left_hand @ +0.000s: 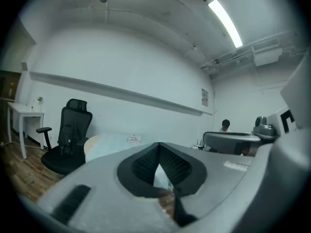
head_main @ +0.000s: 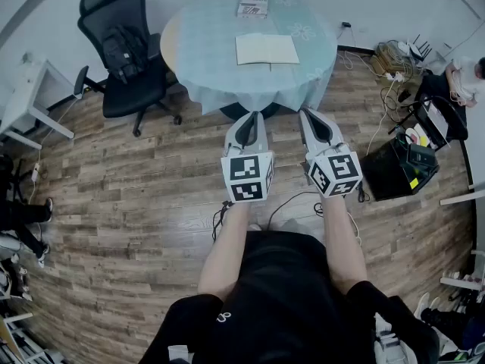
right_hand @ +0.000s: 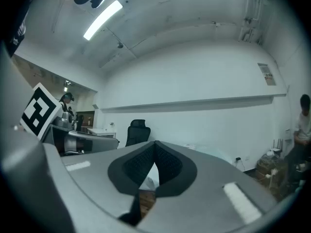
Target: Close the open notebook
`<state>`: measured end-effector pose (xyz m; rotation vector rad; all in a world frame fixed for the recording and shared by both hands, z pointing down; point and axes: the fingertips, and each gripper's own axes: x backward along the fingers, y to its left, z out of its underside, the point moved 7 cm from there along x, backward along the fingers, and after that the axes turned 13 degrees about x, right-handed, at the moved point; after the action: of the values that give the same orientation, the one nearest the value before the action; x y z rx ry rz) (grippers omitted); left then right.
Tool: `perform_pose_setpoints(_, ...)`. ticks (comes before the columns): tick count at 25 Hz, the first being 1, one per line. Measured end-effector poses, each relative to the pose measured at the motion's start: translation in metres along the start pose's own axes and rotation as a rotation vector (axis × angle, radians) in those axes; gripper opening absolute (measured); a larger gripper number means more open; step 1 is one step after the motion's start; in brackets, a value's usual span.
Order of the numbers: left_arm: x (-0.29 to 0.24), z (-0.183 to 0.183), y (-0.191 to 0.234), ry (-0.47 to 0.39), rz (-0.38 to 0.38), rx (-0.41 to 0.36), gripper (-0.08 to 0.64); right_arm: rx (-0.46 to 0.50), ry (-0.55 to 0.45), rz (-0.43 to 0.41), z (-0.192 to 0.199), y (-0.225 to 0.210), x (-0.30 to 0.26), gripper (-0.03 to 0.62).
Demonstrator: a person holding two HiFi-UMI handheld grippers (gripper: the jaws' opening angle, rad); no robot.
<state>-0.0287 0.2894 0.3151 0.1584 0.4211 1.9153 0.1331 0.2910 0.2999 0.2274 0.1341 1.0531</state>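
Observation:
The open notebook [head_main: 267, 49] lies flat, white pages up, in the middle of a round table [head_main: 197, 36] covered with a pale blue cloth. My left gripper [head_main: 251, 117] and right gripper [head_main: 310, 115] are held side by side and level, short of the table's near edge and well apart from the notebook. Both are shut with nothing between their jaws. The left gripper view shows the shut left gripper [left_hand: 159, 144] with the table [left_hand: 109, 142] beyond it. The right gripper [right_hand: 155, 143] is likewise shut in its own view. Neither gripper view shows the notebook.
A small printed book or box [head_main: 252, 6] sits at the table's far edge. A black office chair [head_main: 125, 51] stands left of the table, and a white desk [head_main: 30, 89] further left. Black equipment [head_main: 398, 165], cables and a seated person [head_main: 470, 74] are at the right.

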Motion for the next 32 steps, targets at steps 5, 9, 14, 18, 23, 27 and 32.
perform_pose_setpoints(5, 0.003, 0.003, 0.003, 0.008, -0.002, 0.016, -0.014, -0.031, -0.026, 0.02, 0.0, 0.003, 0.002, 0.008)
perform_pose_setpoints(9, 0.004, 0.005, 0.008, 0.0, 0.005, 0.04, -0.014, -0.031, -0.028, 0.017, 0.0, 0.004, 0.004, 0.008)
perform_pose_setpoints(14, 0.003, 0.007, 0.008, 0.01, 0.015, 0.053, -0.014, -0.05, -0.011, 0.03, 0.006, -0.001, 0.008, 0.008)
perform_pose_setpoints(18, 0.001, 0.001, 0.008, 0.0, 0.029, 0.055, -0.014, -0.065, -0.025, 0.049, 0.0, -0.008, 0.007, 0.008)
perform_pose_setpoints(23, -0.006, 0.001, 0.003, -0.002, 0.061, 0.059, -0.014, -0.069, -0.042, 0.041, -0.002, -0.011, 0.004, 0.008)
perform_pose_setpoints(27, -0.014, 0.004, 0.003, 0.008, 0.067, 0.047, -0.014, -0.081, -0.036, 0.05, 0.008, -0.02, 0.001, 0.008)
perform_pose_setpoints(32, -0.032, -0.011, 0.019, -0.016, 0.037, 0.036, -0.014, -0.086, -0.063, 0.049, 0.006, -0.036, -0.024, 0.008)
